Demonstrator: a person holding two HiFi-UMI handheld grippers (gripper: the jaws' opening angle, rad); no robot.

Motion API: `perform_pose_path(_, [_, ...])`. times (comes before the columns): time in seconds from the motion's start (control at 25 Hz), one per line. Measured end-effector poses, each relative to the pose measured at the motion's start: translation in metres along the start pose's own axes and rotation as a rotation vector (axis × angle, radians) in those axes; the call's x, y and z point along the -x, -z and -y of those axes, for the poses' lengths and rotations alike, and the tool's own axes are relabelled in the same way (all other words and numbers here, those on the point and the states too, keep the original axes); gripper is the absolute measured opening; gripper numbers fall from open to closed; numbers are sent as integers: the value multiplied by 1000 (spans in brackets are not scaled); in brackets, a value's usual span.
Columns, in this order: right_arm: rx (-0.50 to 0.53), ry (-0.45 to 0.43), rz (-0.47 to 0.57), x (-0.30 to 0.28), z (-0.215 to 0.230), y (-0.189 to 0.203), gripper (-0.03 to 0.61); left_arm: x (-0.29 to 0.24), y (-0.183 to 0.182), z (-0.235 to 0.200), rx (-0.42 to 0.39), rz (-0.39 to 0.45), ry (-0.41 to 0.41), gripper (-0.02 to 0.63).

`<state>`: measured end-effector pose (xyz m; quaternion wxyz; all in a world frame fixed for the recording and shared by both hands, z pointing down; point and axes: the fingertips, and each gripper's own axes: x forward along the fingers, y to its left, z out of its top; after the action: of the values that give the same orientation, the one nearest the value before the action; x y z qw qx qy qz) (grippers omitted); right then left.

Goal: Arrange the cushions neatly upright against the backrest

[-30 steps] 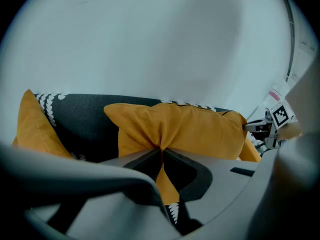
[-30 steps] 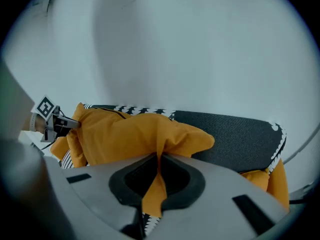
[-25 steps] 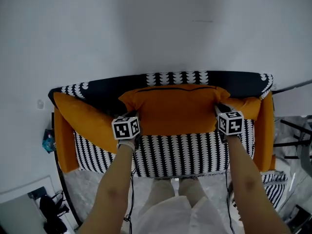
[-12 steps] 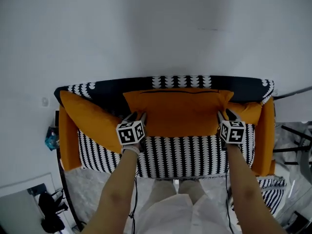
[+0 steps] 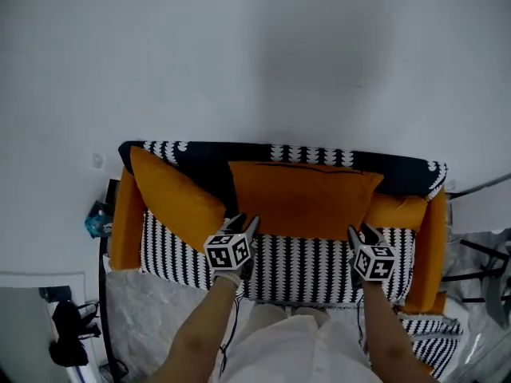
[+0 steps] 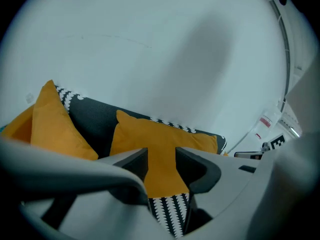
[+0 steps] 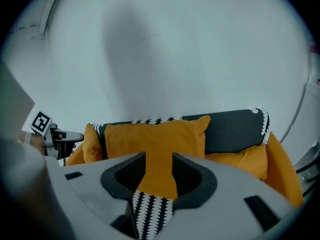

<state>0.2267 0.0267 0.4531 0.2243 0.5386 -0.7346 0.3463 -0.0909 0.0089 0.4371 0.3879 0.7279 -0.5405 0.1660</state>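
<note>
A black-and-white patterned sofa (image 5: 295, 258) holds three orange cushions. The middle cushion (image 5: 299, 198) stands upright against the dark backrest (image 5: 200, 159). A left cushion (image 5: 172, 198) leans in the corner, and a small right cushion (image 5: 395, 211) lies low. My left gripper (image 5: 245, 222) hovers over the seat just short of the middle cushion's lower left corner. Its jaws are closing with nothing between them (image 6: 161, 156). My right gripper (image 5: 360, 231) is open and empty (image 7: 159, 160) near the lower right corner. Both gripper views look at the middle cushion (image 6: 160, 139) (image 7: 155, 139) from a distance.
Orange armrests (image 5: 124, 218) (image 5: 435, 238) close both sofa ends. A white wall rises behind the backrest. Dark gear (image 5: 68, 333) lies on the floor at left, and metal bars (image 5: 479, 246) stand at right.
Both grippers let go of the middle cushion's lower corners, opened and drew back over the seat. The cushion stays upright against the backrest.
</note>
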Motion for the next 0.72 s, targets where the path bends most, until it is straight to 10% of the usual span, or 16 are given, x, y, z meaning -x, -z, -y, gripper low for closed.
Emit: perform_pose_path(0.72, [193, -382, -43, 80, -116, 44, 20, 189, 46, 31, 133, 290, 5, 69])
